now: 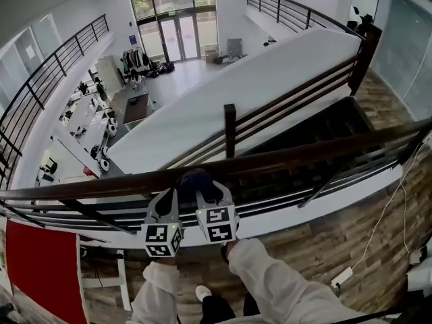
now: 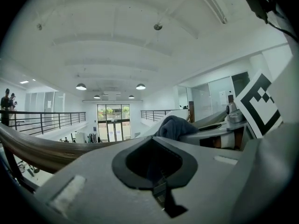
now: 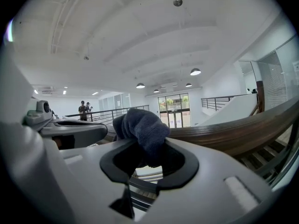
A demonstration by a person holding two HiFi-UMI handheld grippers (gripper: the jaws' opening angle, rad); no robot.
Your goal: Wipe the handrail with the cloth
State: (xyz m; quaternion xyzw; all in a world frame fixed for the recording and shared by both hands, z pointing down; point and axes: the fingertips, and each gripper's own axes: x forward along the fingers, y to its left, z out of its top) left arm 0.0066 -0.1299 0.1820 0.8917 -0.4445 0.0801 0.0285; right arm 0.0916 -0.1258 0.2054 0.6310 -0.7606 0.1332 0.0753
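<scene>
Right now we're looking steeply down over the wooden handrail (image 1: 304, 152), which runs across the head view from low left to higher right, with the hall floor far below. Both grippers sit side by side against its near edge, marker cubes (image 1: 162, 239) towards us, and the dark blue cloth (image 1: 196, 179) is bunched on top of the rail between their tips. In its own view the right gripper (image 3: 142, 164) has its jaws closed on the cloth (image 3: 142, 125) – the fabric bulges up through the opening between them, and the handrail (image 3: 233, 133) sweeps away to the right just beyond. The left gripper (image 2: 154, 167) has its jaws drawn together too; something dark and bluish shows in the opening, but we cannot tell whether it pinches any fabric. Past its jaws we see the cloth (image 2: 174, 126) humped up just beside the right gripper (image 2: 219, 135), and the handrail (image 2: 37, 150) stretches off to the left. Pale sleeves (image 1: 277, 289) reach in from below.
</scene>
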